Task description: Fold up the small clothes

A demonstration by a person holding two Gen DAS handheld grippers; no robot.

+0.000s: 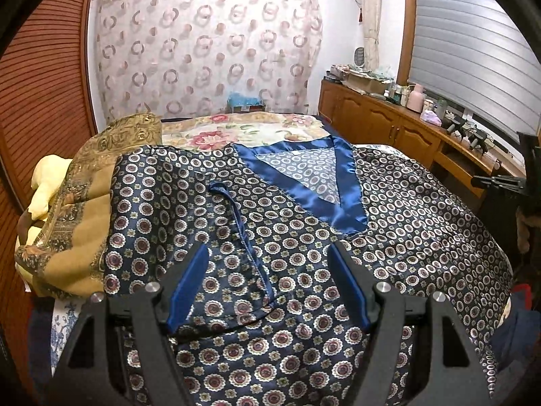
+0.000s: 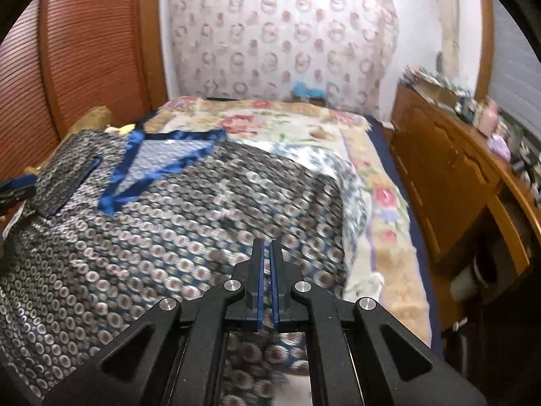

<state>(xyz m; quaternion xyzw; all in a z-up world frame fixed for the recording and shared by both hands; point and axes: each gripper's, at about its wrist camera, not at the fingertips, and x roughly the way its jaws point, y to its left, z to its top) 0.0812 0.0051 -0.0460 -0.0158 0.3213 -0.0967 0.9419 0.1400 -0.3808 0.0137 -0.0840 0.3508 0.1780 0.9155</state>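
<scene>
left wrist: brown blanket [image 1: 74, 223] touching shirt [image 1: 304, 237]

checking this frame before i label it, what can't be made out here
- Right gripper: shut, but motion blur in the right wrist view hides whether any cloth is pinched.
- Patterned garment: its near hem is covered by the left gripper, which is open, and cut off by the left wrist frame's bottom edge.
- Items on the wooden counter: too small in the left view, blurred in the right.
</scene>
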